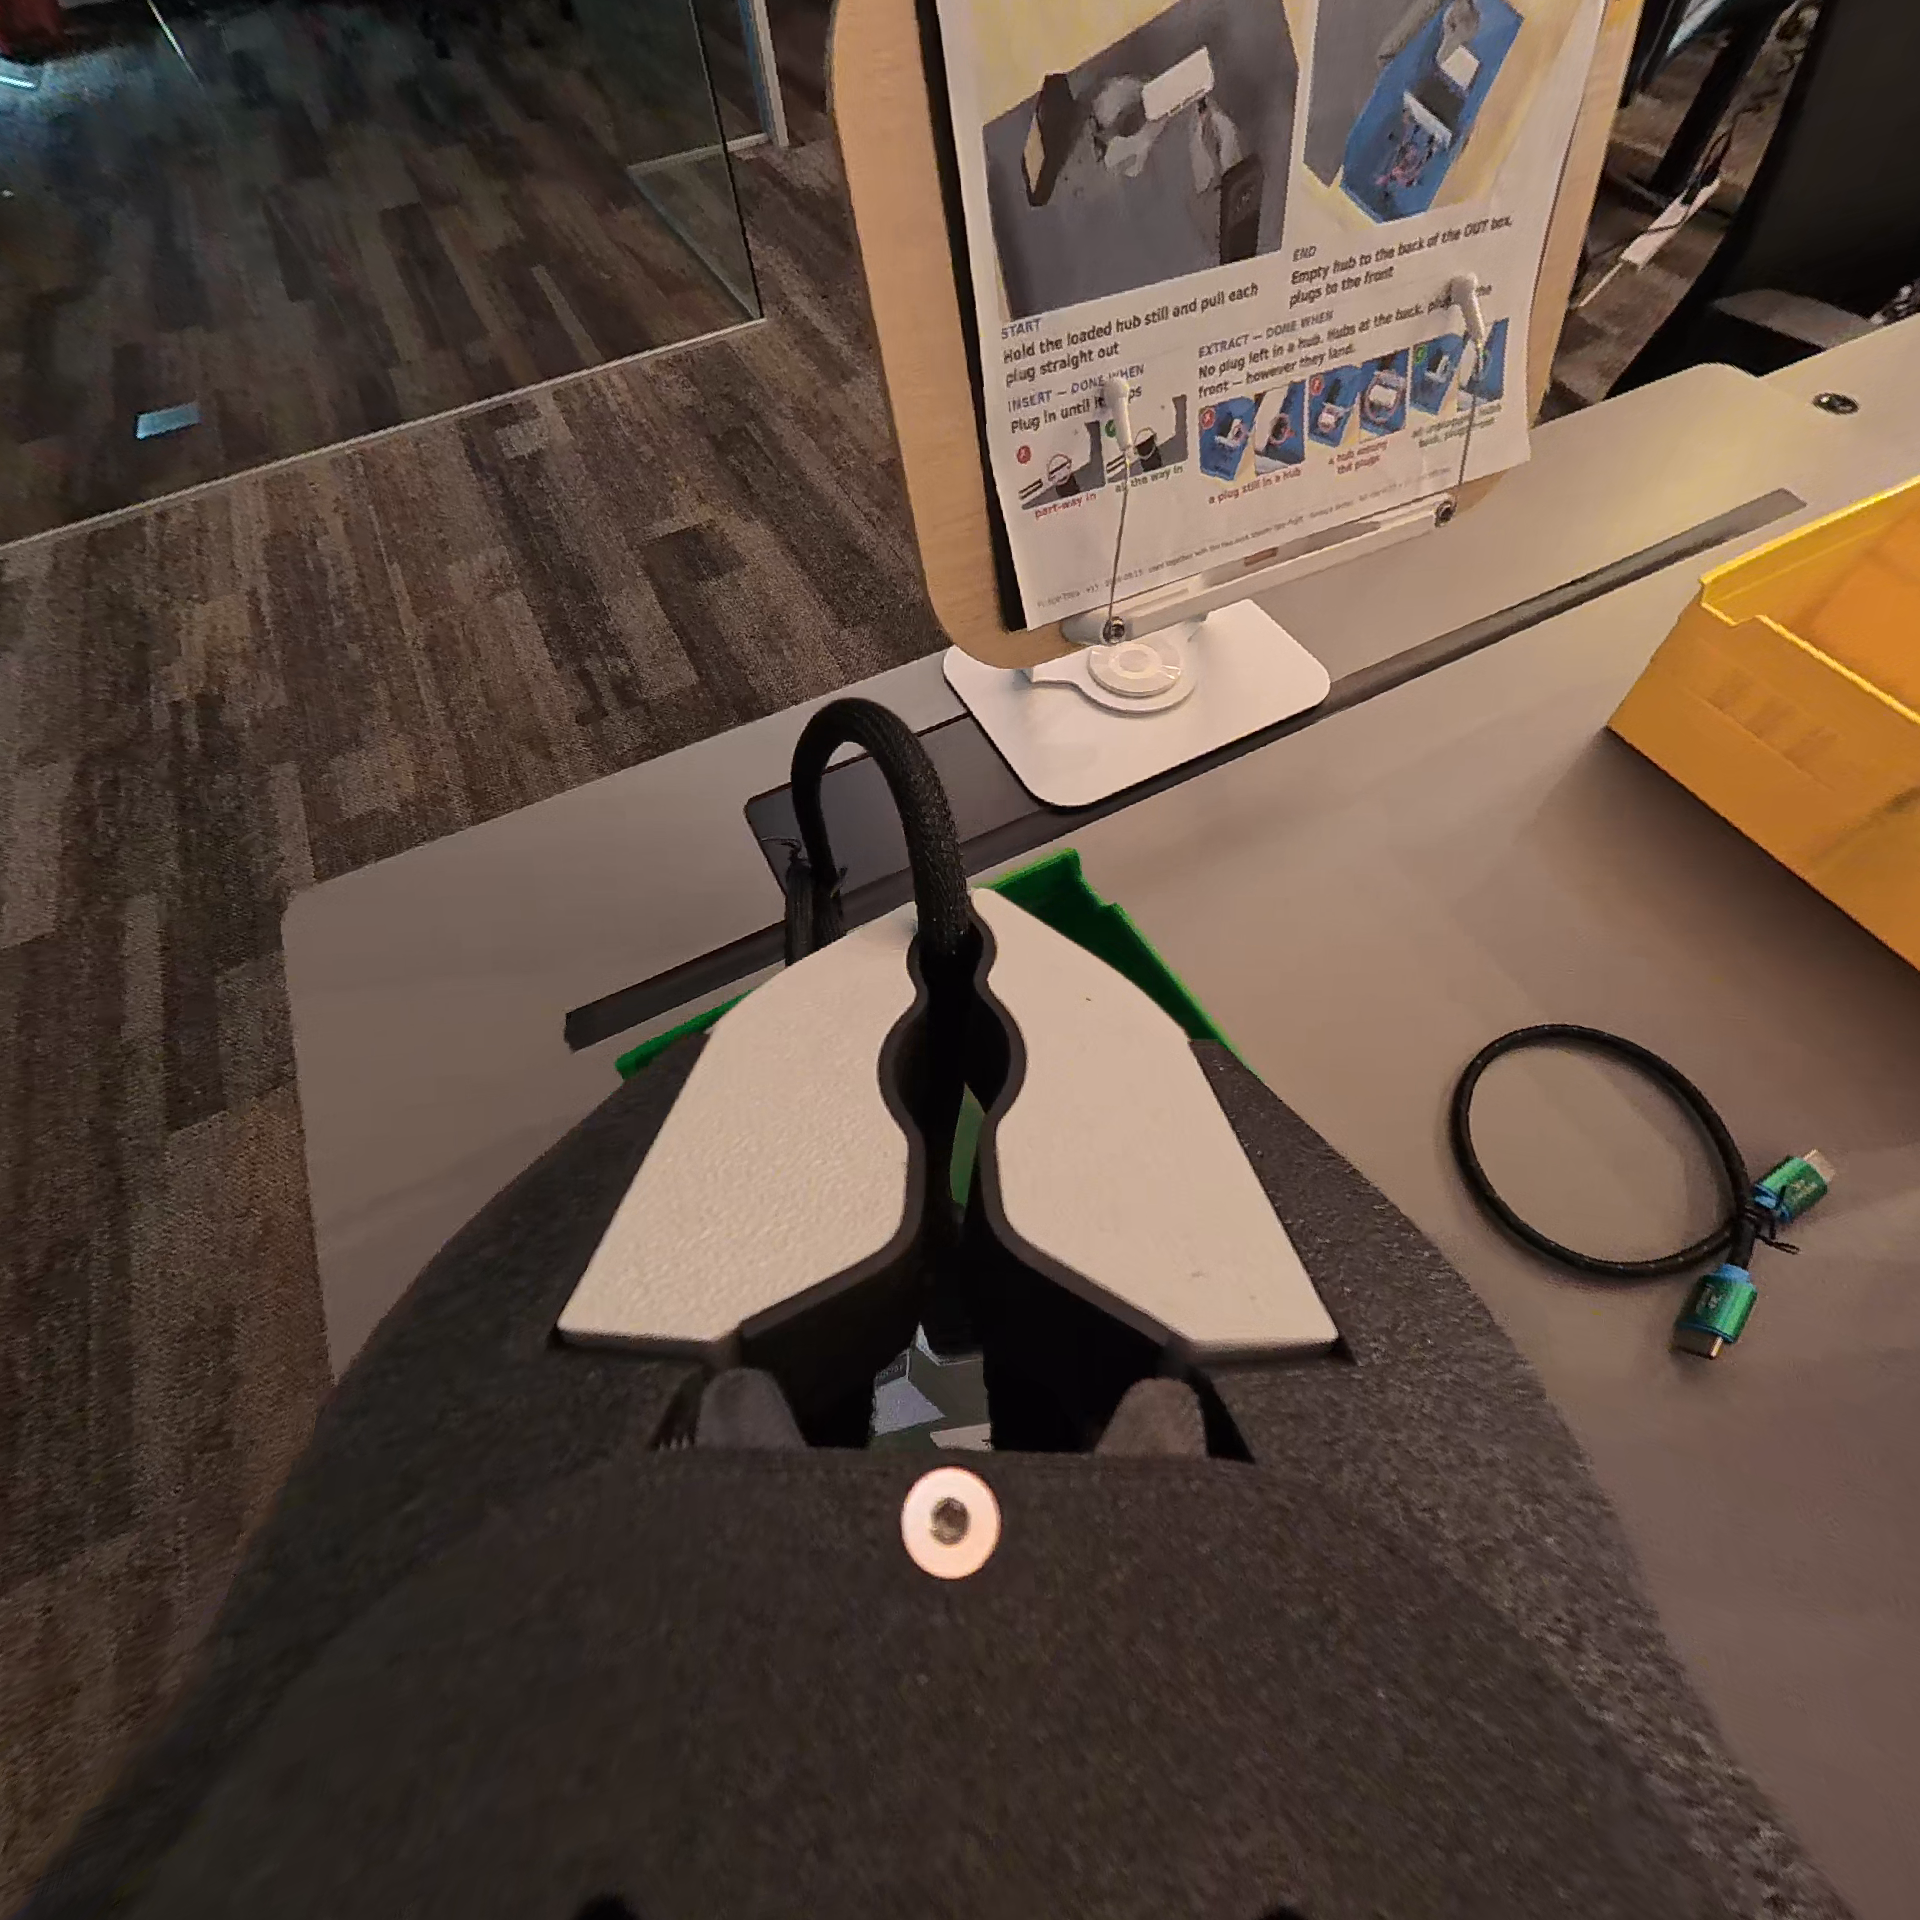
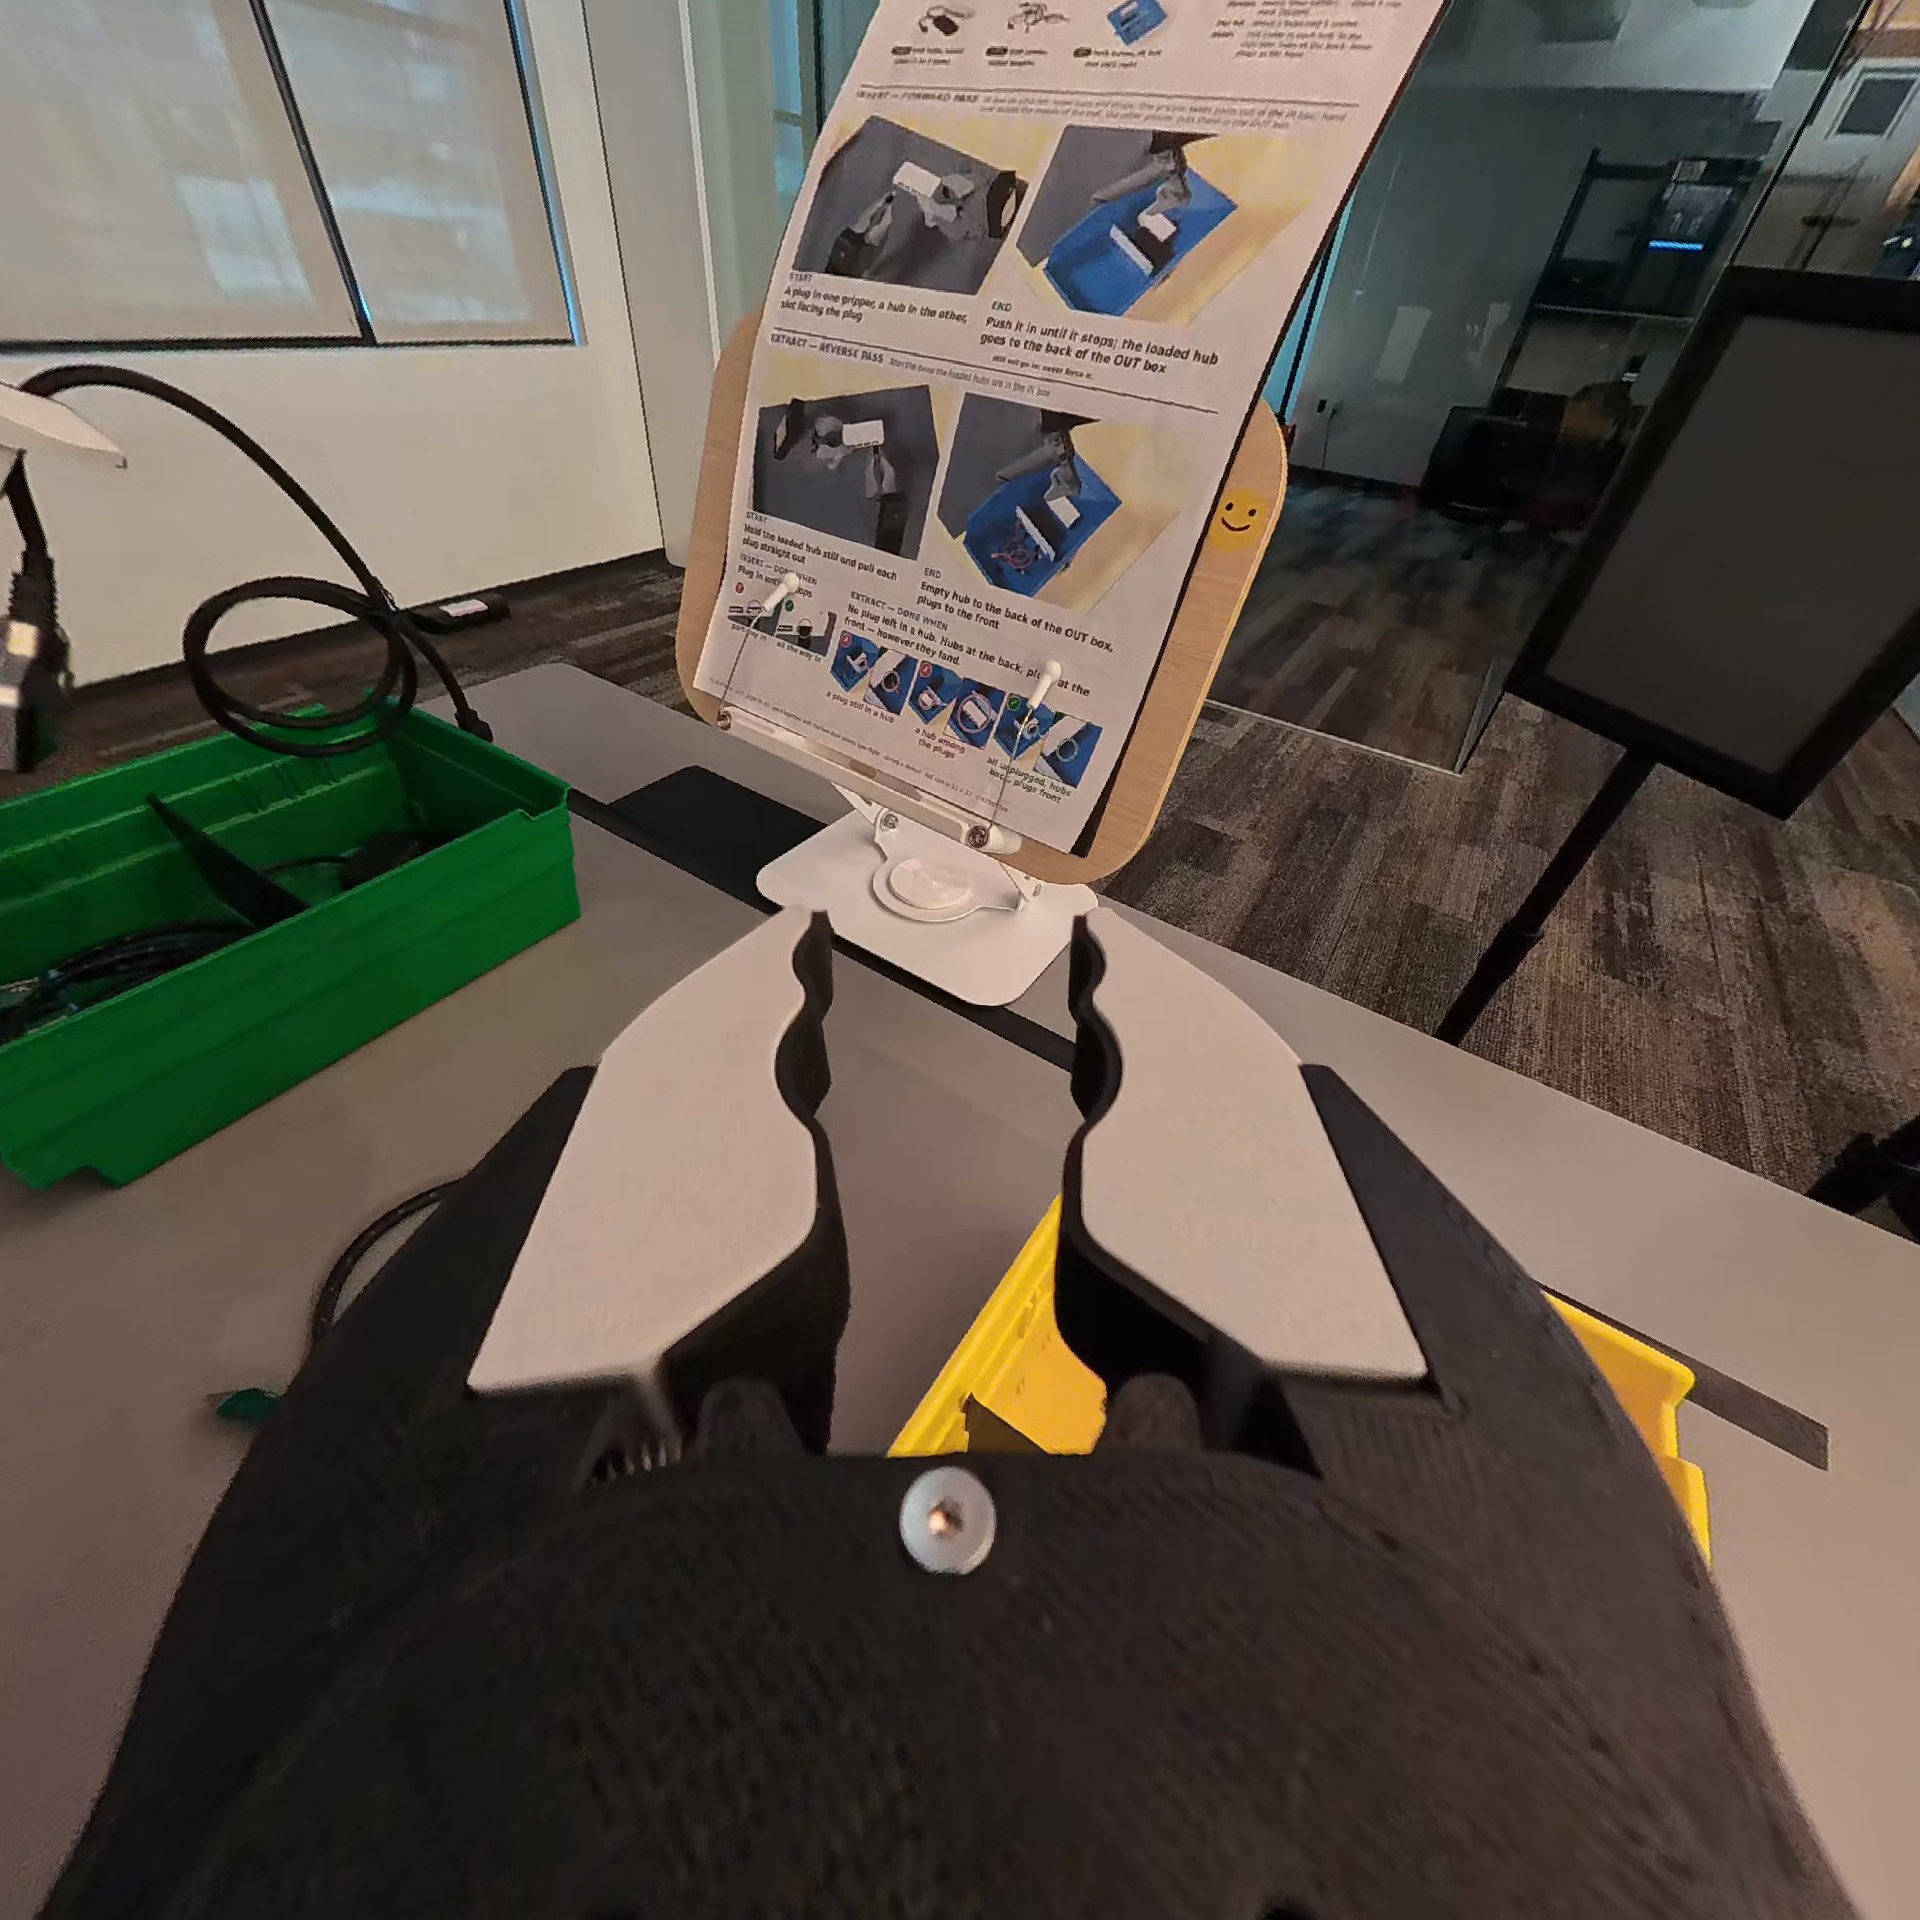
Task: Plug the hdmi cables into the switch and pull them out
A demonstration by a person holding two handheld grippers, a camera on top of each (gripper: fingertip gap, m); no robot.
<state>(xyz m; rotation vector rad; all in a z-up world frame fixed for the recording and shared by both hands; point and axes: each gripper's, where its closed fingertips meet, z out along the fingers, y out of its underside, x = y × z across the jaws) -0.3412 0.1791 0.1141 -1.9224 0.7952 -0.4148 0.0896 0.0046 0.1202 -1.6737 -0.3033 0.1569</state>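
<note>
My left gripper (image 1: 948,935) is shut on a black braided HDMI cable (image 1: 914,810) that arches up and over from between its fingertips, above a green bin (image 1: 1070,904). In the right wrist view this cable (image 2: 301,665) hangs in a loop over the green bin (image 2: 312,935) at the far left. A second HDMI cable (image 1: 1621,1195) with green and blue plugs lies coiled on the grey table (image 1: 1351,987). My right gripper (image 2: 945,935) is open and empty, over the edge of a yellow bin (image 2: 997,1351). I see no switch clearly.
A document stand with a printed sheet (image 1: 1226,312) sits at the table's far edge; it also shows in the right wrist view (image 2: 987,468). The yellow bin (image 1: 1787,748) is at the right. The green bin holds more dark cables (image 2: 125,966). Carpet lies beyond the table. The gap from one gripper's tips to the other's is roughly 45 cm.
</note>
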